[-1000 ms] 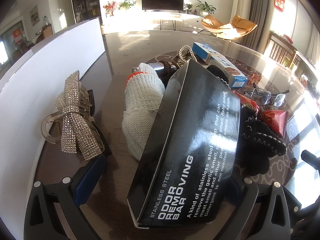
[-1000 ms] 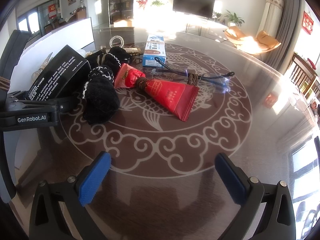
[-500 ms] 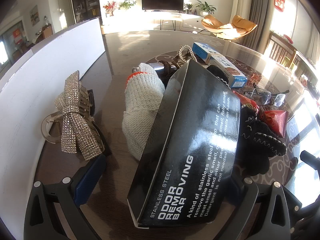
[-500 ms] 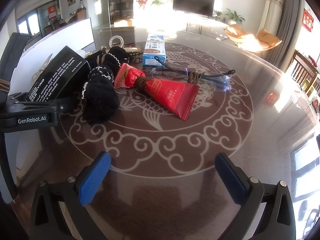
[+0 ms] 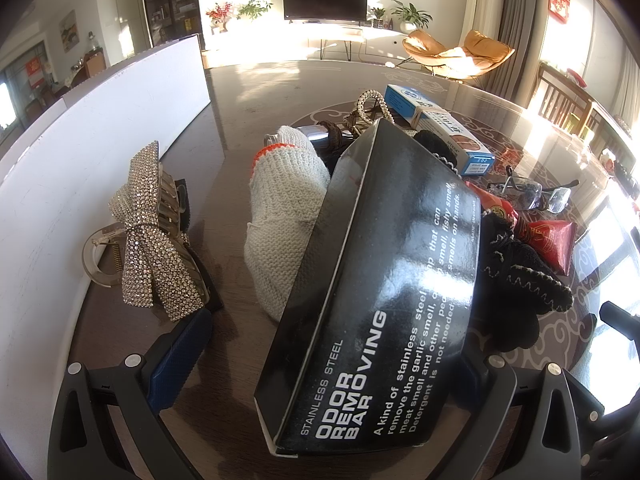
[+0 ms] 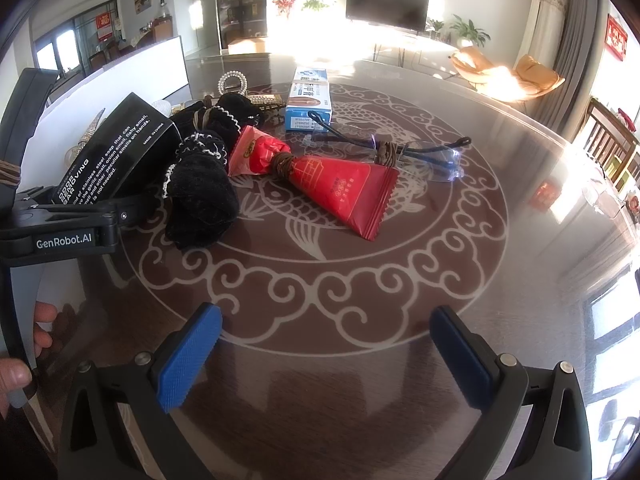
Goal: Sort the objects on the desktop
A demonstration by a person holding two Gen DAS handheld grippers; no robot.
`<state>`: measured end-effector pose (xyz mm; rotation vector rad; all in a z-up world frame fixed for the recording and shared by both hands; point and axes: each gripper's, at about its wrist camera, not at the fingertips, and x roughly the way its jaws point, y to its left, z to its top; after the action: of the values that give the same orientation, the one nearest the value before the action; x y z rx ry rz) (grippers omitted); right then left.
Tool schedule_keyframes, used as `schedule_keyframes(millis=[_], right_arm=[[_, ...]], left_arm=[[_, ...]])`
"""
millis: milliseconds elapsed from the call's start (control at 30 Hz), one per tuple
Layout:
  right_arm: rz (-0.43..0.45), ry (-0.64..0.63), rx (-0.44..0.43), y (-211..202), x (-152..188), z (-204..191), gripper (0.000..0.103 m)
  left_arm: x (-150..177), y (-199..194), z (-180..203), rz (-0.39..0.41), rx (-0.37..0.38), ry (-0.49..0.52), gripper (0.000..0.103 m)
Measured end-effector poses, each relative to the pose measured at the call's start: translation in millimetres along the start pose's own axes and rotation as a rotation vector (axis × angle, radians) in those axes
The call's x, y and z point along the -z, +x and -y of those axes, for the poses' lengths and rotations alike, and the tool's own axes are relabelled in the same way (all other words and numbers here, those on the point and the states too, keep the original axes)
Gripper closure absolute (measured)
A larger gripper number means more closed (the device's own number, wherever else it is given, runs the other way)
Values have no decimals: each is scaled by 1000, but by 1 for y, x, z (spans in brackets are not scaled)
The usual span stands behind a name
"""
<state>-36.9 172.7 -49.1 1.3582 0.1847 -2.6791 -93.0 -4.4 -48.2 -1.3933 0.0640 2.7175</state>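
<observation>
Black "ODOR REMOVING BAR" box (image 5: 384, 280) tilted, center of left wrist frame. Grey knit glove (image 5: 284, 216) behind it. Rhinestone bow clip (image 5: 150, 236) at left. Black gloves (image 6: 204, 176) left-center in right wrist frame; red sachet (image 6: 332, 188), glasses (image 6: 400, 152) center; blue box (image 6: 310, 98) upper center.

We look along the left gripper (image 5: 324, 360) from just behind its fingers, low over the table (image 5: 240, 120), facing the television wall at twelve o'clock; the black box (image 5: 384, 272) fills the near field. Our right wrist view sits behind the right gripper (image 6: 324, 356), also low, facing the same wall, with the clutter farther off toward eleven o'clock. Both views share the black box, the black glove (image 6: 204, 196), the red packet (image 6: 340, 188), the blue box (image 6: 310, 98) and the glasses (image 6: 420, 156). The left gripper appears at nine o'clock in the right view.
</observation>
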Motion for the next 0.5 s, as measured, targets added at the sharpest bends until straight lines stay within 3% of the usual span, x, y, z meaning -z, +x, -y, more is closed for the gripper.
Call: schedule_keyframes(millis=[400, 500], right_arm=[[0, 1, -1, 0, 1, 0, 0], [0, 3, -1, 2, 0, 0, 0]], left_arm=[[14, -11, 3, -2, -16, 7, 0], [26, -39, 13, 139, -59, 74, 0]])
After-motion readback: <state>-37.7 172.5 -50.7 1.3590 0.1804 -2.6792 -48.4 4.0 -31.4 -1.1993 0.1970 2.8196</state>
